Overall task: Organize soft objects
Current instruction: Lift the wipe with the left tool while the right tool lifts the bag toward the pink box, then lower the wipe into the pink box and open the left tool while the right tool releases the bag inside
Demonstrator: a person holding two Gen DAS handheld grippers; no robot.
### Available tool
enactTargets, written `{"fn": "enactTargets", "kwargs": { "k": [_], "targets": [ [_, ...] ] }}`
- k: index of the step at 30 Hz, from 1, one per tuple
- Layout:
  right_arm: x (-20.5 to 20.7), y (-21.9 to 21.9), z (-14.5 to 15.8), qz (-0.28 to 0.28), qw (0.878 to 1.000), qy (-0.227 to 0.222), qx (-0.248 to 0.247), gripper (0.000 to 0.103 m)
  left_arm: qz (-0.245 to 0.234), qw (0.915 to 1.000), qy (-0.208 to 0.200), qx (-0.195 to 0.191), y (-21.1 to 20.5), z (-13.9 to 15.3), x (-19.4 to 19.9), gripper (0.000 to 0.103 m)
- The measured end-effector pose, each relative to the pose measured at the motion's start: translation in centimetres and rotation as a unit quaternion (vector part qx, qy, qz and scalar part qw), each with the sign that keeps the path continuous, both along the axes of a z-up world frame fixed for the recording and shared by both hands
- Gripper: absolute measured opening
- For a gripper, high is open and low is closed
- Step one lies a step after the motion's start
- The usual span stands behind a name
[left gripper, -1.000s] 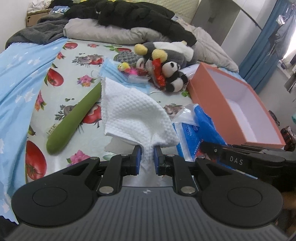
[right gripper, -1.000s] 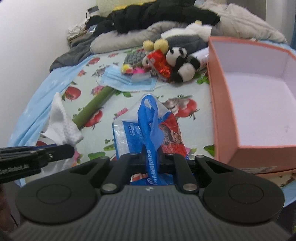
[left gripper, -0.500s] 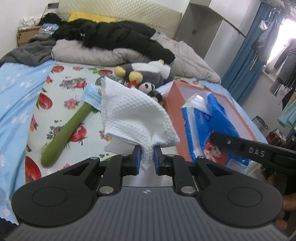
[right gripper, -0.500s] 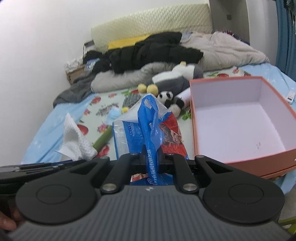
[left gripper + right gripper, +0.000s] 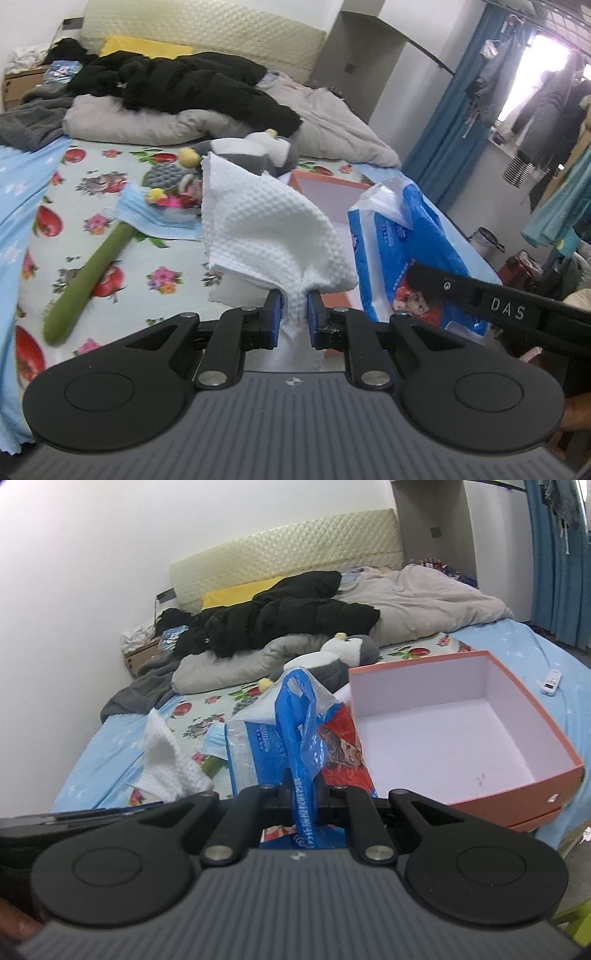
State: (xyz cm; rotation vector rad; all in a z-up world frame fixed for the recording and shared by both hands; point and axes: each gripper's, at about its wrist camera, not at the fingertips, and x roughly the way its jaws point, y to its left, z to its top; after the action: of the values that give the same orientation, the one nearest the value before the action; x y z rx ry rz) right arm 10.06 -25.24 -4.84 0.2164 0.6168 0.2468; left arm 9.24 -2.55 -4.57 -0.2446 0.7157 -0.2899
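Observation:
My left gripper (image 5: 293,314) is shut on a white waffle-textured cloth (image 5: 266,225) and holds it up above the bed. My right gripper (image 5: 303,794) is shut on a blue and clear plastic tissue pack (image 5: 295,738), held in the air left of the open orange box (image 5: 480,805). The pack (image 5: 402,254) also shows in the left wrist view, with the right gripper's arm across it. The cloth (image 5: 166,764) shows at the left of the right wrist view. The box interior is white and bare.
On the fruit-print sheet (image 5: 74,206) lie a green tube-shaped soft toy (image 5: 88,277), a blue face mask (image 5: 147,221), small toys and a grey plush (image 5: 255,151). Black jackets (image 5: 280,620) and blankets are piled at the bed's head. A white remote (image 5: 551,681) lies right of the box.
Both grippers have risen higher above the bed with the cloth and the pack still held. The bed and box look farther below and the room beyond shows more.

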Motion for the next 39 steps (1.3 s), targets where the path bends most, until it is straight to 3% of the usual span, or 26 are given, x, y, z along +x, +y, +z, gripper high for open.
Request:
{"fn": "enactTargets", "kwargs": {
  "k": [12, 23, 31, 39],
  "targets": [
    [-0.8, -4.9, 0.3, -0.062, 0.998, 0.002, 0.0, 0.011, -0.086, 0.9962, -0.011, 0.003, -5.8, 0.5, 3.6, 0.018],
    [5.7, -9.7, -1.0, -0.095, 0.995, 0.029, -0.003, 0.011, -0.129, 0.9915, 0.013, 0.005, -11.3, 0.9, 13.7, 0.018],
    [11.9, -12.6, -2.8, -0.096, 0.993, 0.072, -0.018, 0.011, -0.153, 0.9813, 0.118, 0.001, -16.0, -2.4, 22.6, 0.018],
    [16.7, -14.5, -7.3, -0.094, 0.981, 0.171, -0.018, 0.011, -0.177, 0.9669, 0.177, 0.048, -19.7, -6.6, 26.3, 0.018]
  ]
}}
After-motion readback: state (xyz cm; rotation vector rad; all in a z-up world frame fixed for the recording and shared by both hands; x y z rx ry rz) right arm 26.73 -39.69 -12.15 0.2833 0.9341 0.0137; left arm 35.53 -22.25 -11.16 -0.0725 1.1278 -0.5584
